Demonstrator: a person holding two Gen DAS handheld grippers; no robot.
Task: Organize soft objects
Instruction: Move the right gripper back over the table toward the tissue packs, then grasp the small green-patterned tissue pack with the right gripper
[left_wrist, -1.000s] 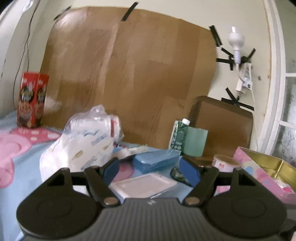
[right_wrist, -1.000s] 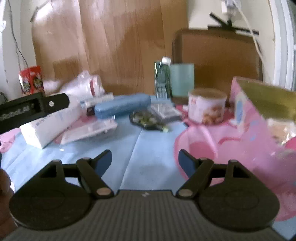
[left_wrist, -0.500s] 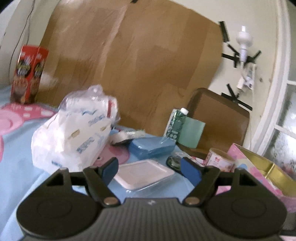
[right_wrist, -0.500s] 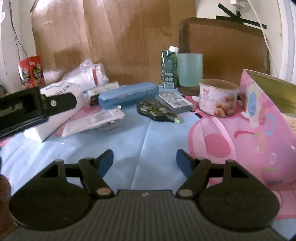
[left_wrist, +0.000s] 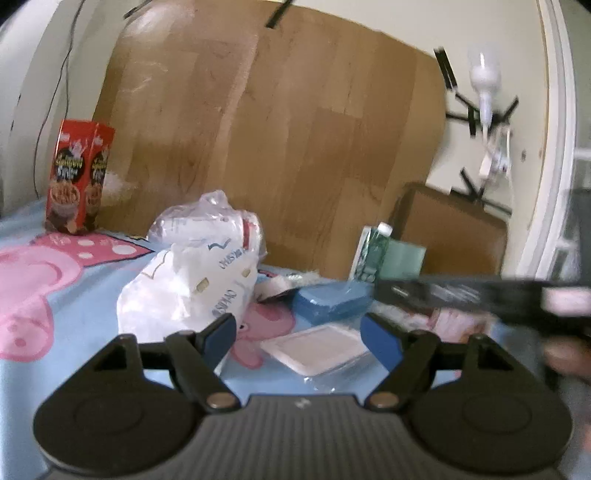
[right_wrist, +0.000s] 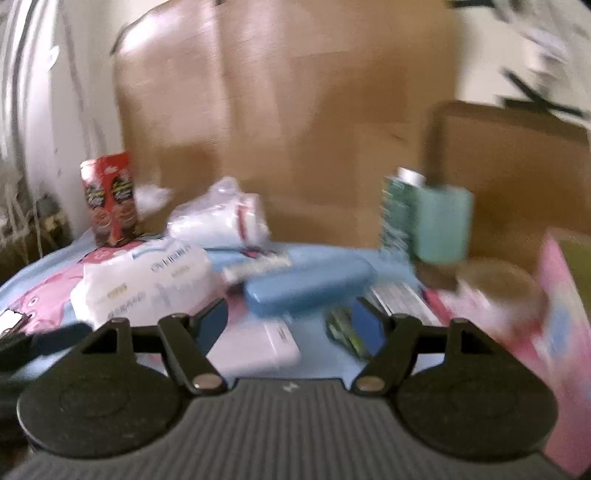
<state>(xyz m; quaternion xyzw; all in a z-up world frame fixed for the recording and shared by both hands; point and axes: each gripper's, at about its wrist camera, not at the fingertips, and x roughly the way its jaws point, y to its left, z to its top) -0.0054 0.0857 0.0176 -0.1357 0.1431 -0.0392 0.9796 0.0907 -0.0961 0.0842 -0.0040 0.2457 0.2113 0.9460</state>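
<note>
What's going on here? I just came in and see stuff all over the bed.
A person holds two grippers over a blue cartoon-print sheet strewn with items. Both the left gripper and the right gripper are open and empty. A white plastic-wrapped tissue pack and a long blue hard case lie untouched ahead; nothing is grasped yet.

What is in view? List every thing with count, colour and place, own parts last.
snack box: one, red, back left
tissue pack: one, white, left of centre
plastic bag: one, clear with white contents, behind the tissue pack
case: one, blue, centre
flat wrapped pack: one, whitish, in front of the case
carton: one, green, back right
cup: one, teal, beside the carton
tin: one, pink, far right
cloth: one, blue and pink, underneath
left gripper: one, black, blue pads, open, empty
right gripper: one, black, blue pads, open, empty
</note>
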